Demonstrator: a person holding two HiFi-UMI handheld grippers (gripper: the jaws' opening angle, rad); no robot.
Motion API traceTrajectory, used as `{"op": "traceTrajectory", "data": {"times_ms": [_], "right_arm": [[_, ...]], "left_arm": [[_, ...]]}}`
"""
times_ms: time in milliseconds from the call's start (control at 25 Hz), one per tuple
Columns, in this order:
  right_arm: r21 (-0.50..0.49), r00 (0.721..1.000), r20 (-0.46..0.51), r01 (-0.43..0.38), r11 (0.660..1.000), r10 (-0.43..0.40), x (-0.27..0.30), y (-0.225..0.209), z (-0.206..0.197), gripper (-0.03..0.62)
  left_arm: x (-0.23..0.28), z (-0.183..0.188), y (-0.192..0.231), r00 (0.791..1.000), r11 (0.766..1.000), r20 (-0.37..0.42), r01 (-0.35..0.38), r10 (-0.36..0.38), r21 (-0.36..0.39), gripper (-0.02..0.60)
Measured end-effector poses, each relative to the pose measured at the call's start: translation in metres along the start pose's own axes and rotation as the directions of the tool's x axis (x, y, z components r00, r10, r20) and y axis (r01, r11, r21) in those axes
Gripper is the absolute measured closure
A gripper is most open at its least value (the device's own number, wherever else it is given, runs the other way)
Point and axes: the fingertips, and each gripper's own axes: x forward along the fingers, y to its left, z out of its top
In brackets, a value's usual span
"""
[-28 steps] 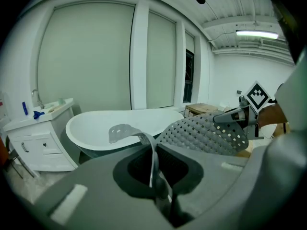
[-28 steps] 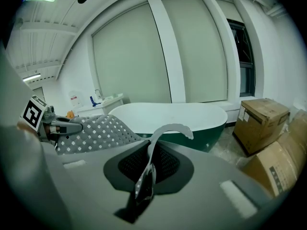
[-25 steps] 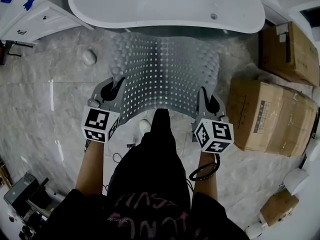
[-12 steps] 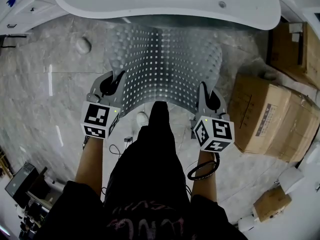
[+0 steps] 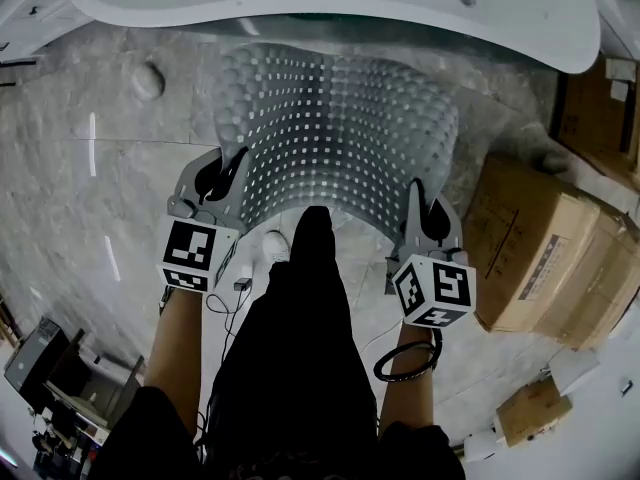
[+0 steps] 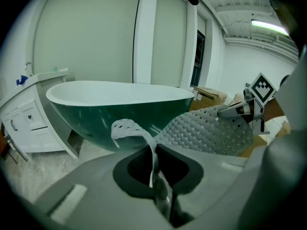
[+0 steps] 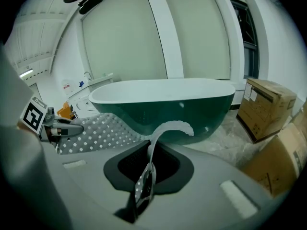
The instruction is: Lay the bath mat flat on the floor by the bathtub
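Observation:
The grey perforated bath mat (image 5: pixel 335 133) hangs in a curve between my two grippers, in front of the white bathtub (image 5: pixel 330 8). Its far edge is down by the tub's base; whether it touches the floor I cannot tell. My left gripper (image 5: pixel 222 173) is shut on the mat's near left corner, and the pinched edge (image 6: pixel 153 159) curls up from between its jaws. My right gripper (image 5: pixel 420 203) is shut on the near right corner, where the mat edge (image 7: pixel 146 169) is clamped. Each gripper view shows the tub's dark green outer wall (image 6: pixel 96 123) (image 7: pixel 192 111) close ahead.
Large cardboard boxes (image 5: pixel 545 253) stand on the marble floor to the right, with a smaller box (image 5: pixel 530 413) nearer me. A white cabinet (image 6: pixel 29 123) is left of the tub. A small round object (image 5: pixel 148 80) lies on the floor at left. The person's shoe (image 5: pixel 275 246) is below the mat.
Both grippers have come down and toward the tub with the mat still held. The mat's far edge has sunk closer to the floor by the tub's base.

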Motion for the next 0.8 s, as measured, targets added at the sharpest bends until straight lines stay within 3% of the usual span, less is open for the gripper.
{"op": "traceTrajectory", "data": {"times_ms": [800], "right_arm": [[-0.108,0.996,-0.063,-0.068,0.992,0.062,0.184,-0.008,-0.133,0.551]], "left_arm": [[0.166,-0.155,0.037,0.999,1.0,-0.037,0.016,-0.015,0.014,0.565]]}}
